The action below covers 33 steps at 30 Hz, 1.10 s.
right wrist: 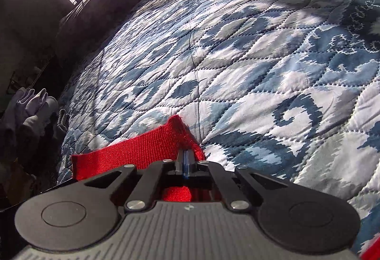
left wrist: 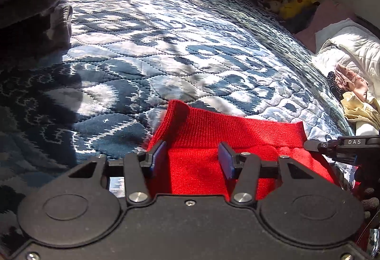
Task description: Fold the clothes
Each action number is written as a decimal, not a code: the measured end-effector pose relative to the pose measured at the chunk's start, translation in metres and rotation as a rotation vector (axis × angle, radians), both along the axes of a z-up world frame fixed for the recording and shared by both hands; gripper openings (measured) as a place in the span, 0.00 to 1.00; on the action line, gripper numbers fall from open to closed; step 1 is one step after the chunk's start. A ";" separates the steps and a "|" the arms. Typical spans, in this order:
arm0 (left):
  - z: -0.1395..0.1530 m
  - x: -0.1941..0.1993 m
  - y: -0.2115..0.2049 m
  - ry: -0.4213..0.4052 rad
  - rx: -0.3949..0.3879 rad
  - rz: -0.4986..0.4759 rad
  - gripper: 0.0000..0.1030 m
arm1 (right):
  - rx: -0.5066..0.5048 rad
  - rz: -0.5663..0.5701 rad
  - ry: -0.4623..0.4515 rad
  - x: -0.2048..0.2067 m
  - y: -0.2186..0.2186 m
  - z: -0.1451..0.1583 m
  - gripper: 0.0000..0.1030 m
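Quilted bed point(left wrist: 166, 46): left claw point(left wrist: 192, 158) spread over red knit point(left wrist: 201, 172); right claw point(right wrist: 186, 160) pinching its corner

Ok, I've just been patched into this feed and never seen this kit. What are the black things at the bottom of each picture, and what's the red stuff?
Each picture comes from a camera on a hand-held gripper, looking forward along its two fingers. A person holds one in each hand; there is no robot arm.

In the left view, the left gripper is open, its fingers either side of a red knitted garment. The other gripper pokes in at the right edge.

In the right view, the right gripper is shut on a corner of the same garment's ribbed band.

Everything lies on a bed with a blue and white quilt. Crumpled clothes and a yellow plush toy sit along its far side.
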State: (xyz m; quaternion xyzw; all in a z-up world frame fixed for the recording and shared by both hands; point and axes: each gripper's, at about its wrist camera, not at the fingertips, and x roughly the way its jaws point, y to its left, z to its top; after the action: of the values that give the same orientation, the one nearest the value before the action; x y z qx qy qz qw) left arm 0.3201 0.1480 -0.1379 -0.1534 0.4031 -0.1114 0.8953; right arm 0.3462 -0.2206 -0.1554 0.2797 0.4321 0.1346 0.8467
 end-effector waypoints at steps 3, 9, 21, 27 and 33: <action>0.025 -0.030 0.013 -0.046 0.019 -0.010 0.51 | -0.026 0.016 -0.059 -0.031 -0.009 0.020 0.21; 0.063 -0.129 0.071 -0.127 0.054 0.016 0.52 | -0.149 0.190 -0.202 -0.139 -0.019 0.055 0.34; 0.034 -0.277 0.024 -0.117 0.271 -0.191 0.50 | -0.302 0.480 -0.266 -0.293 0.077 0.031 0.33; 0.034 -0.266 -0.006 -0.079 0.468 -0.297 0.39 | -0.618 0.507 -0.346 -0.338 0.129 0.014 0.35; 0.057 -0.223 0.069 -0.163 0.310 -0.050 0.37 | -0.456 0.396 -0.298 -0.344 0.099 0.025 0.38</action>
State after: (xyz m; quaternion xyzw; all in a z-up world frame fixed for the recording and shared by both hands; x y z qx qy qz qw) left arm 0.0972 0.2169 -0.0810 0.0061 0.3453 -0.0821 0.9349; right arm 0.0024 -0.1214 -0.1302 -0.0288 0.3683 0.2359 0.8988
